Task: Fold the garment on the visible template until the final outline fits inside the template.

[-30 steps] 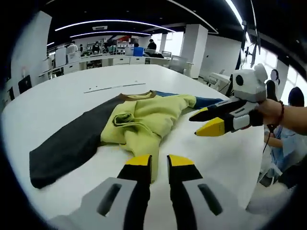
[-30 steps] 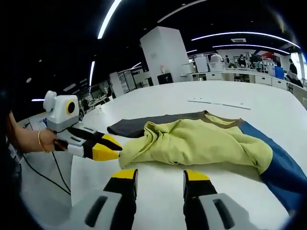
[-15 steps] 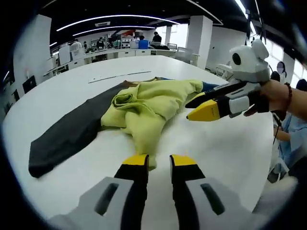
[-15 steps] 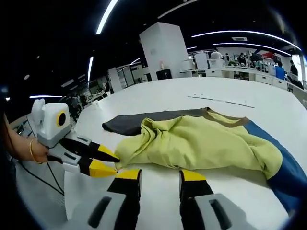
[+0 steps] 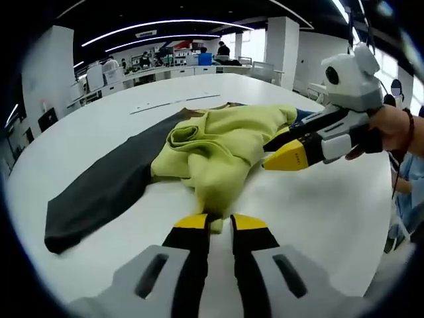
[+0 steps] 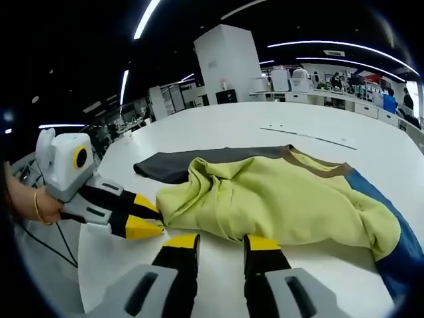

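A bunched yellow-green garment [image 5: 218,149] with a brown collar, a dark grey sleeve [image 5: 99,192] and a blue part [image 6: 401,255] lies on the white table [image 5: 318,218]. In the left gripper view, my left gripper [image 5: 220,222] is at the garment's near end. Its jaws stand a narrow gap apart, with the cloth's tip between them. My right gripper [image 5: 268,154] points at the garment's side there. In the right gripper view, my right gripper [image 6: 222,244] is open just short of the yellow hem [image 6: 218,235]. The left gripper [image 6: 156,217] touches the garment's left corner.
Thin dark line marks [image 5: 169,105] lie on the table beyond the garment and show again [image 6: 311,138]. A person's hand [image 5: 391,129] holds the right gripper. A cable [image 6: 46,245] hangs past the table's left edge. Office desks and pillars stand far behind.
Both grippers have moved closer to the garment. The left one's jaws have narrowed around the cloth's near tip. The right one's jaws have narrowed as it neared the hem.
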